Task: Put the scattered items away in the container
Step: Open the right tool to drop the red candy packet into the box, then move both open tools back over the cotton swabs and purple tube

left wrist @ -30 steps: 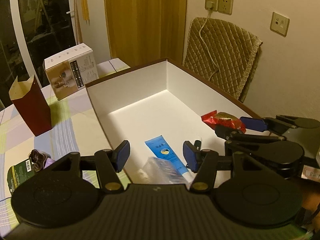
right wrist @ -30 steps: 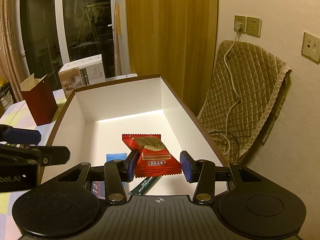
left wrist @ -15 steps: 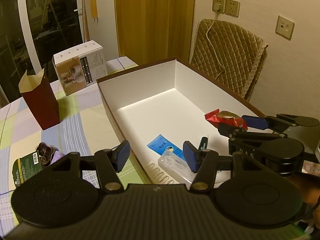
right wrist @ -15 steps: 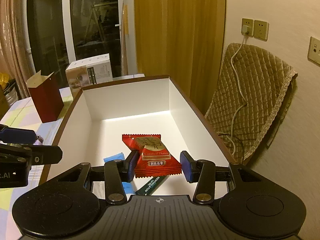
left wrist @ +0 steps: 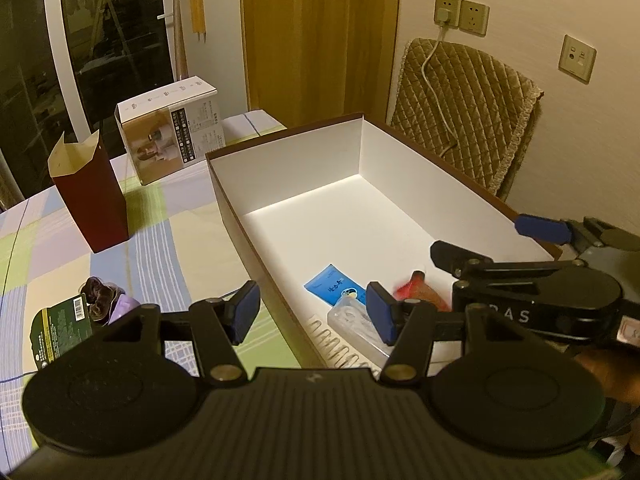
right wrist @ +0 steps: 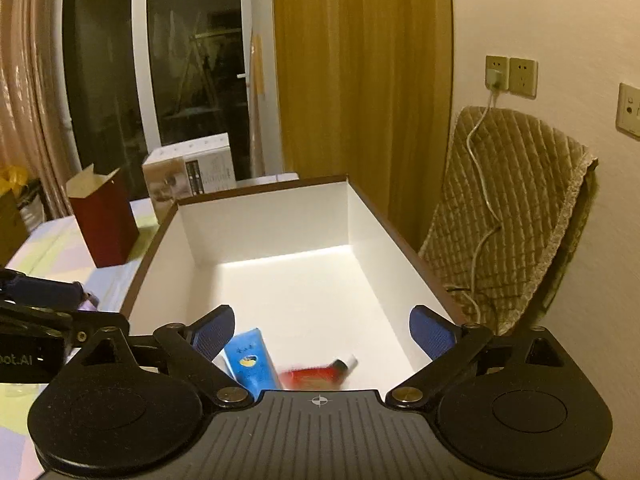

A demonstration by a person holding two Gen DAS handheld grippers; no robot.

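Your right hand-held gripper (right wrist: pixel 322 330) had just been opening, and its jaws stood wide apart with nothing between them. The red snack packet (right wrist: pixel 316 376) lay blurred below them, inside the white box (right wrist: pixel 280 216) near its front end. I judged it to be dropping or only just landed. Beside it in the box lay the blue tube (right wrist: pixel 252 362), a dark pen-like item (right wrist: pixel 344 363) and, in the left wrist view, a clear plastic packet (left wrist: pixel 356 326).

Your left hand-held gripper (left wrist: pixel 314 312) was part open and empty, straddling the box's near left wall.

Risks noted:
- The packet was close to the front wall. A bounce or slide could have carried it against the other items or stood it on edge.
- The two grippers were near each other over the same corner. A quick swing of either could have knocked them together or struck the box wall and shifted the box on the tabletop (left wrist: pixel 168 240).
- A green-labelled packet (left wrist: pixel 60 326) and a dark and purple object (left wrist: pixel 106 300) were outside the box, on the tabletop. The reach for them would pass close to the upright dark red carton (left wrist: pixel 90 196), which looked light and easily tipped.
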